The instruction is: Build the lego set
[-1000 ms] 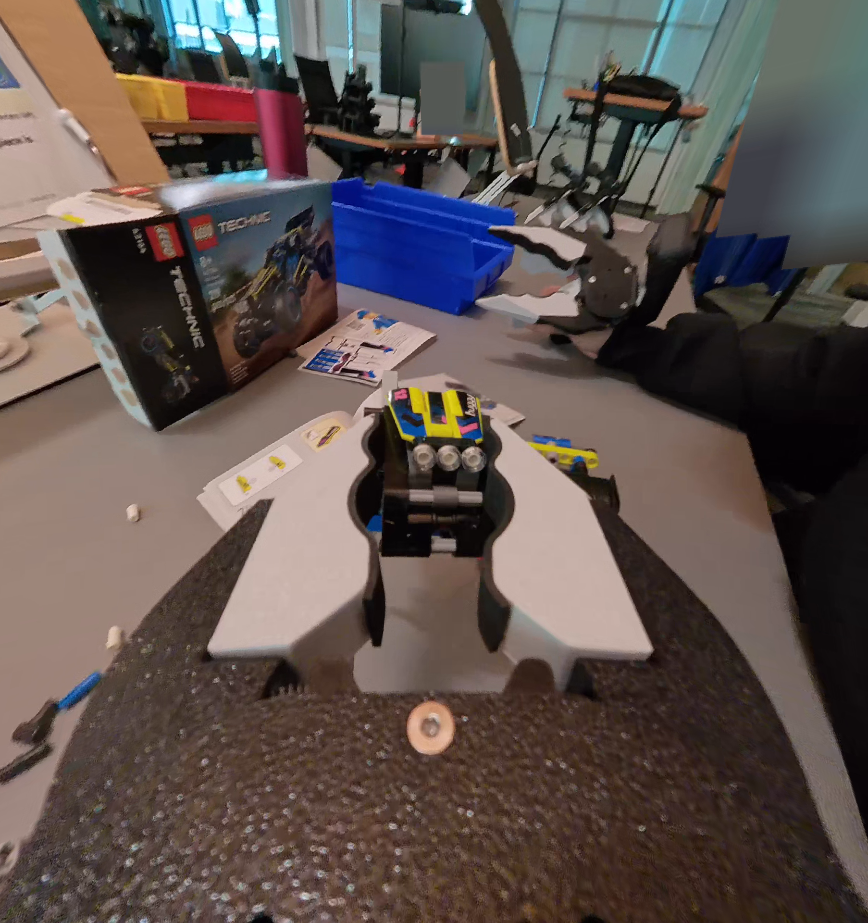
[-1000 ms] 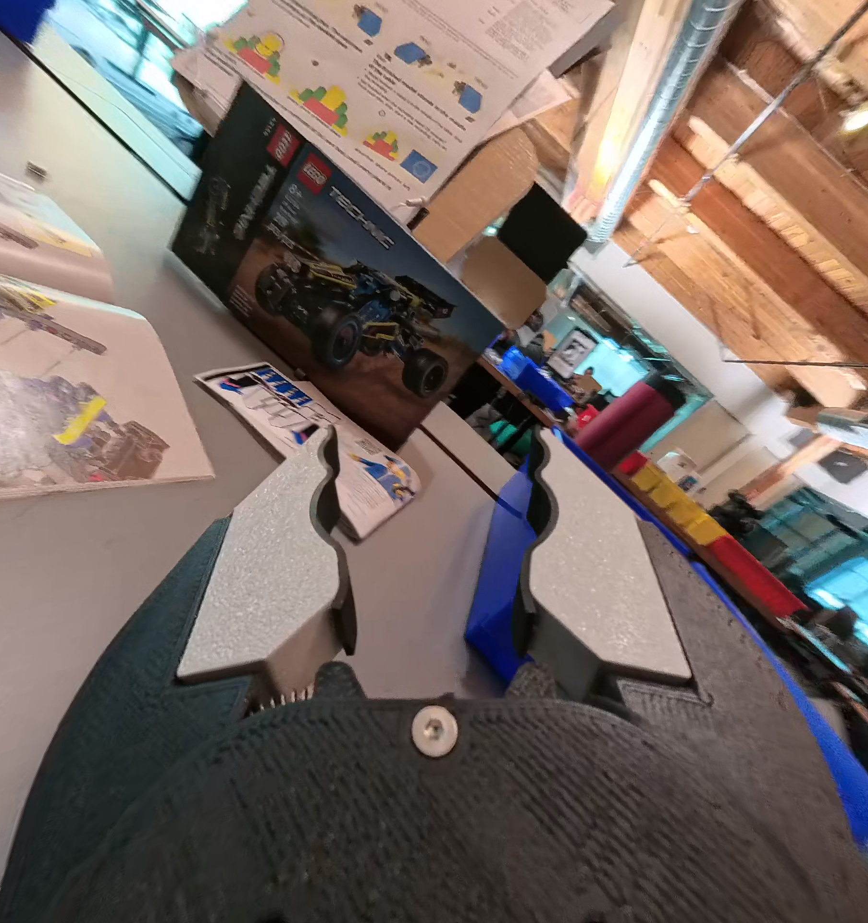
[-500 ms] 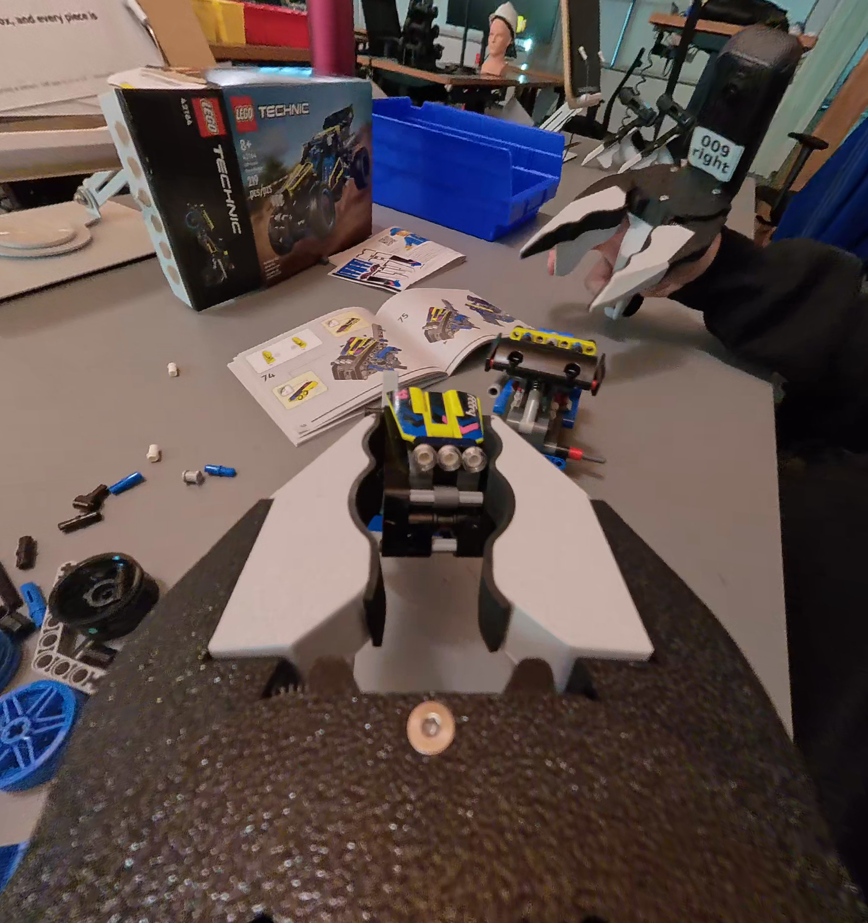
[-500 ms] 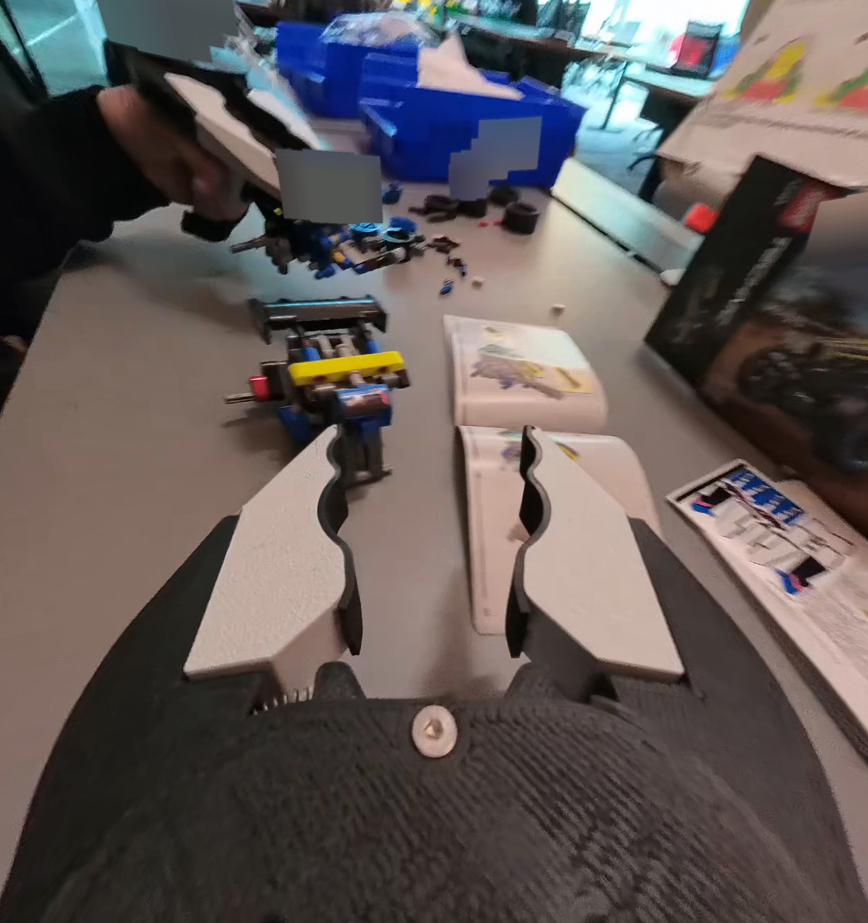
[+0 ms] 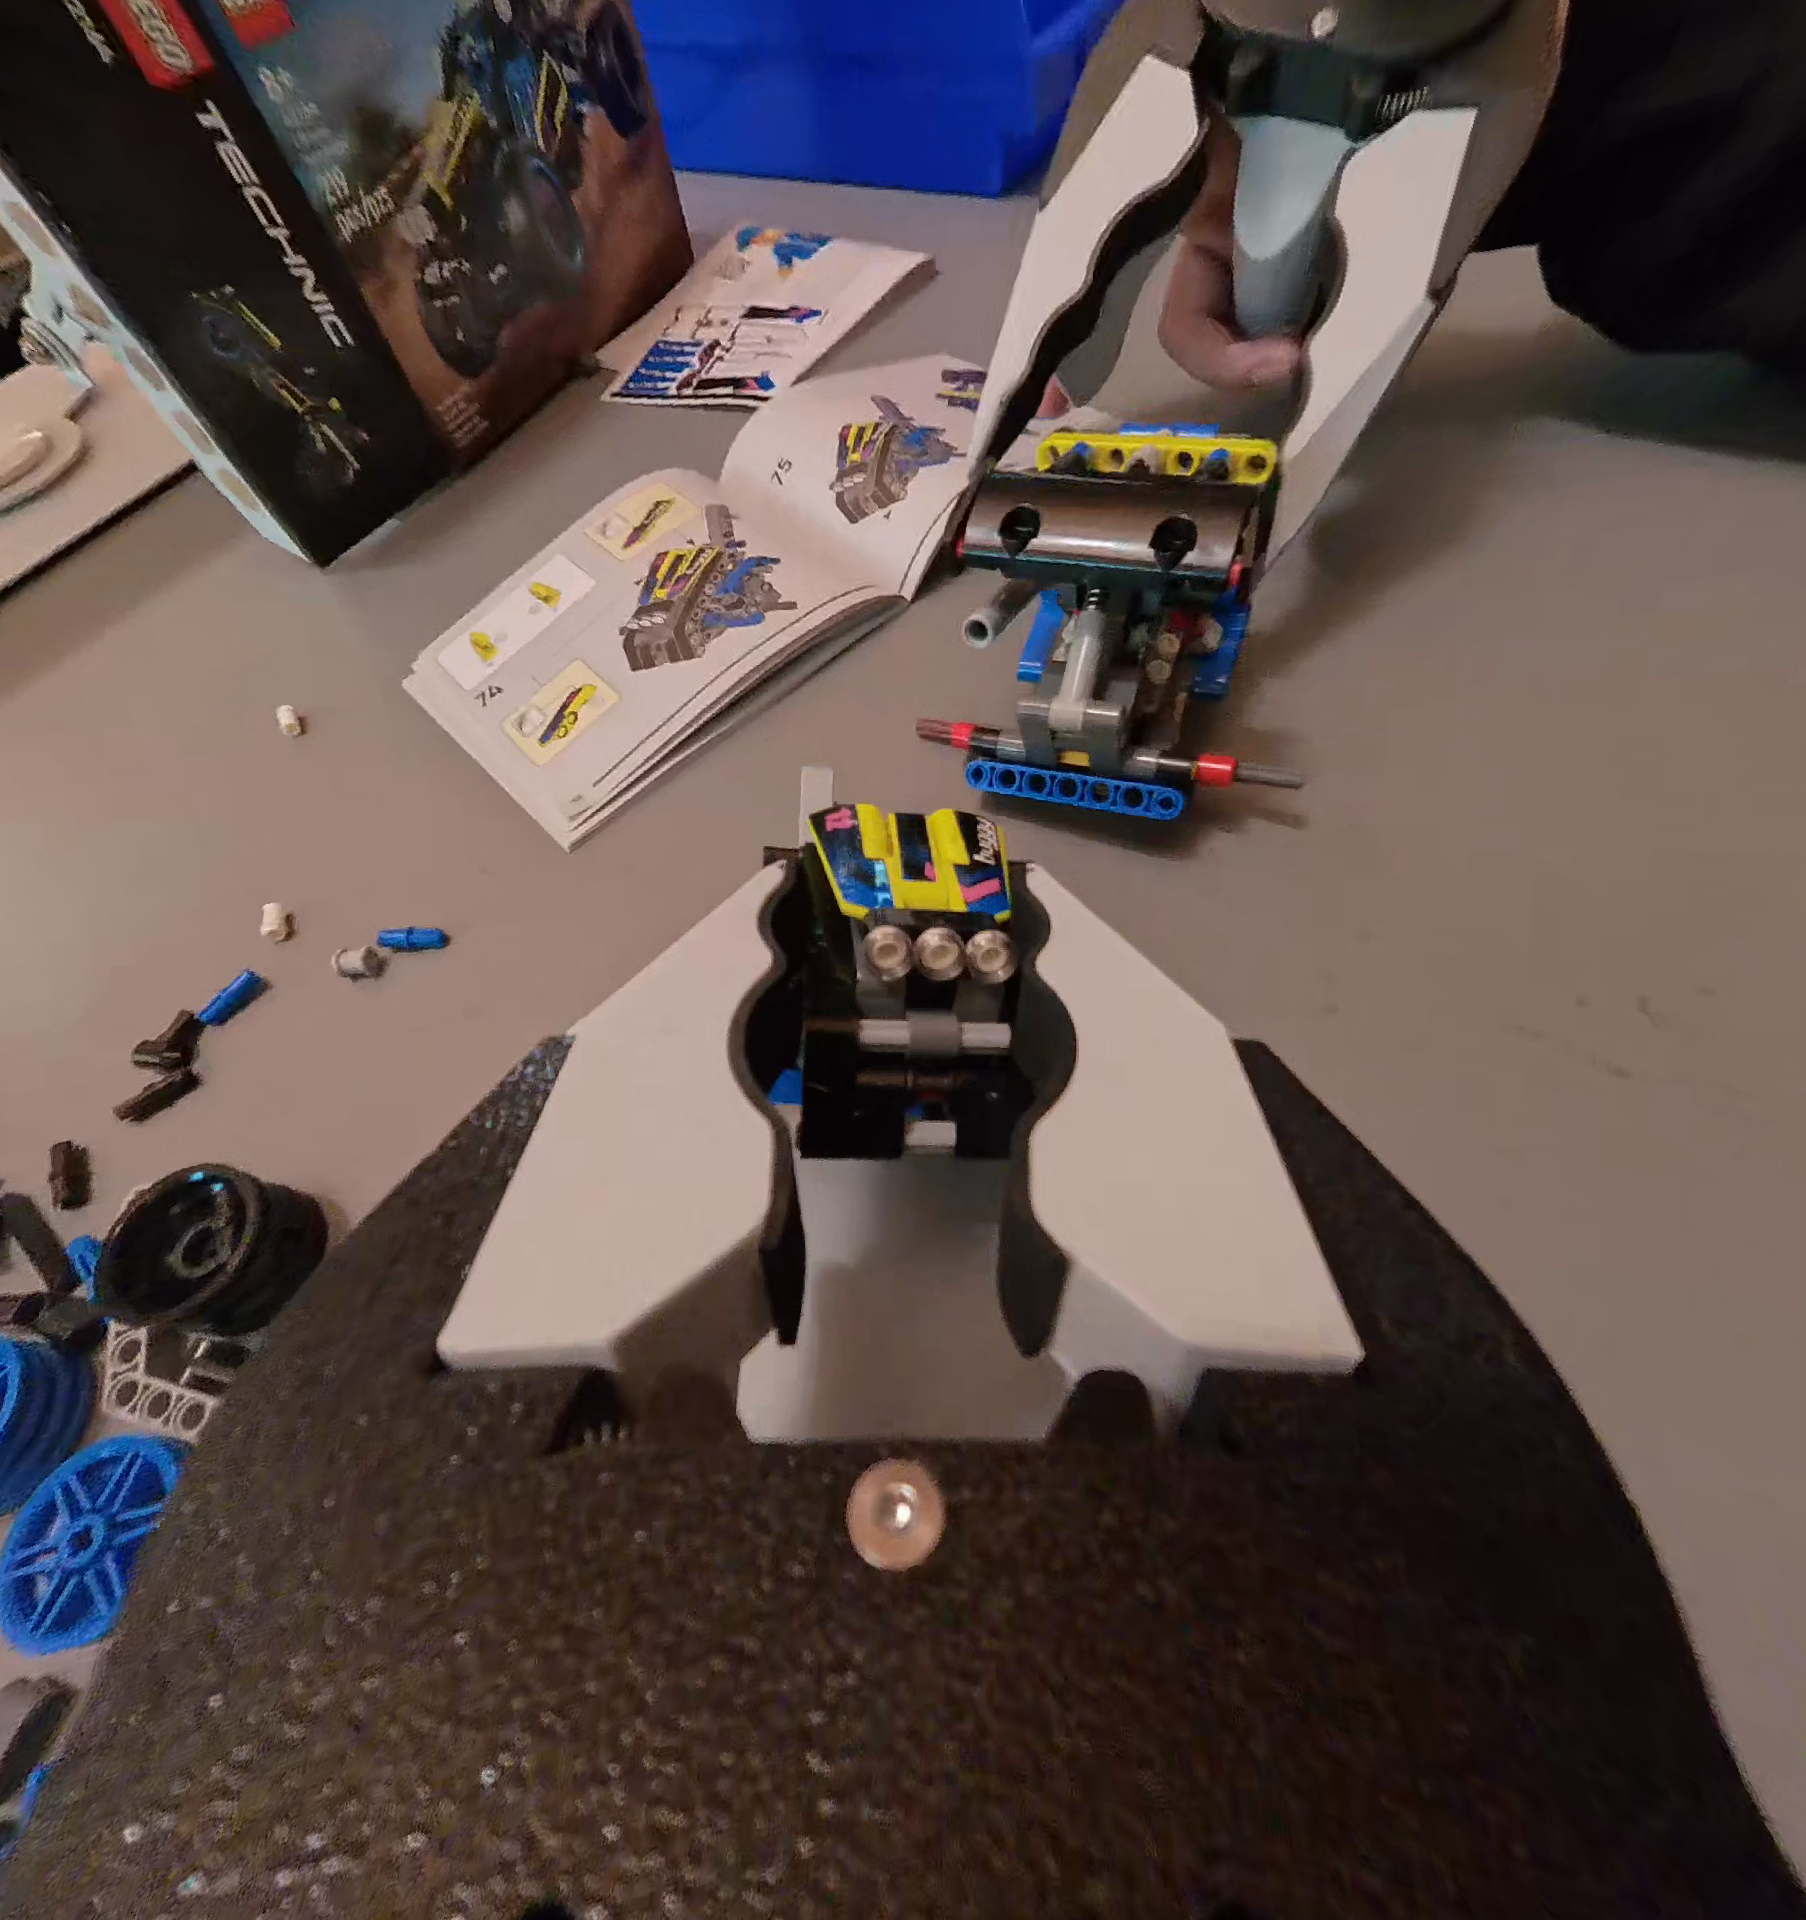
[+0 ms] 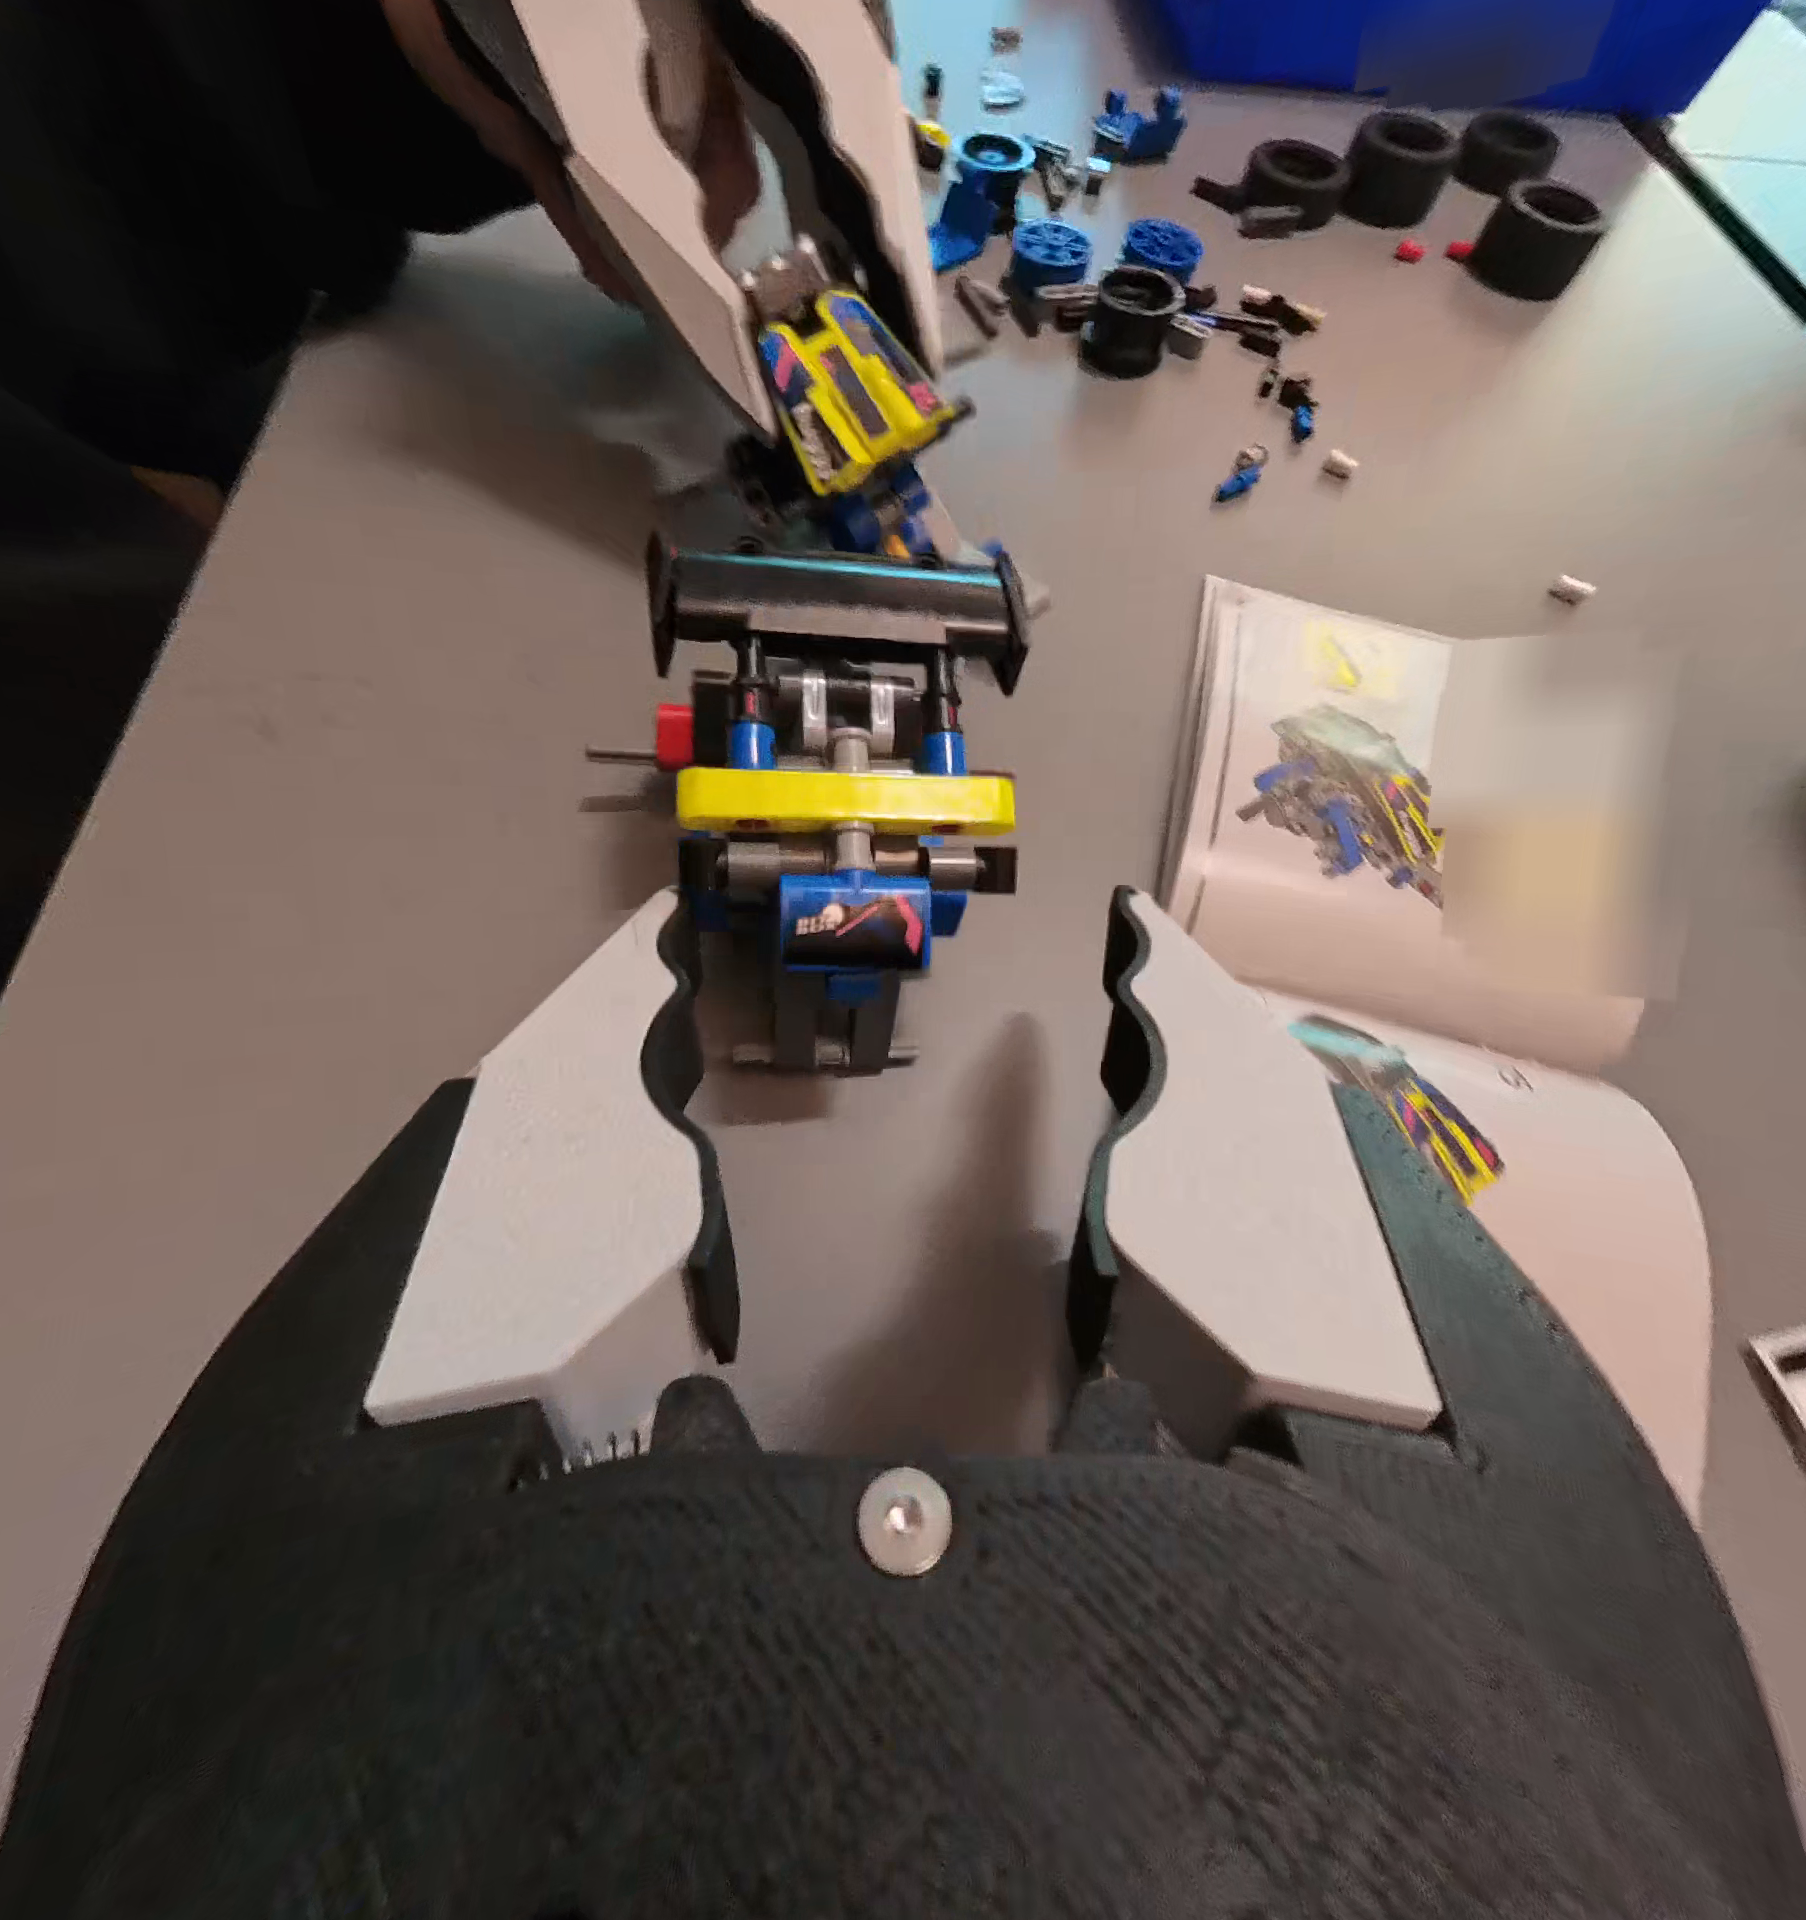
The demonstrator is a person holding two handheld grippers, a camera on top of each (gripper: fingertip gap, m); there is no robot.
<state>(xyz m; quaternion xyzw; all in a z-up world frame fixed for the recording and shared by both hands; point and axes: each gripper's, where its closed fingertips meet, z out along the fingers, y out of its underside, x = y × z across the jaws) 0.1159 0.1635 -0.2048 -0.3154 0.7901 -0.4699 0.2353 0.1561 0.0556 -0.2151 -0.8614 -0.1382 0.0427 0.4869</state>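
Observation:
My left gripper [image 5: 904,904] is shut on a small brick-built car section [image 5: 909,997], black with a yellow and blue hood and three silver studs, held above the grey table [image 5: 1501,1039]. It also shows in the right wrist view [image 6: 847,395]. A partly built car chassis [image 5: 1107,623] with a black spoiler, yellow beam and blue beam lies on the table ahead. My right gripper [image 6: 888,914] is open, its fingers wide on either side of the chassis end [image 6: 847,831]; the left finger [image 6: 587,1091] is close beside it, not pressing. The right gripper also shows in the left wrist view [image 5: 1138,436].
An open instruction booklet [image 5: 691,582] lies left of the chassis. A boxed toy set [image 5: 338,239] stands at the back left, a blue bin [image 5: 878,83] behind. Loose blue wheels [image 5: 68,1538], black tyres [image 6: 1398,166] and small pins [image 5: 224,997] are scattered at the left. There is about 12 cm between the tips of the two grippers.
My right gripper swung round from facing the box and came down open around the chassis end. My left gripper kept its hold on the car section and tilted down nearer the table.

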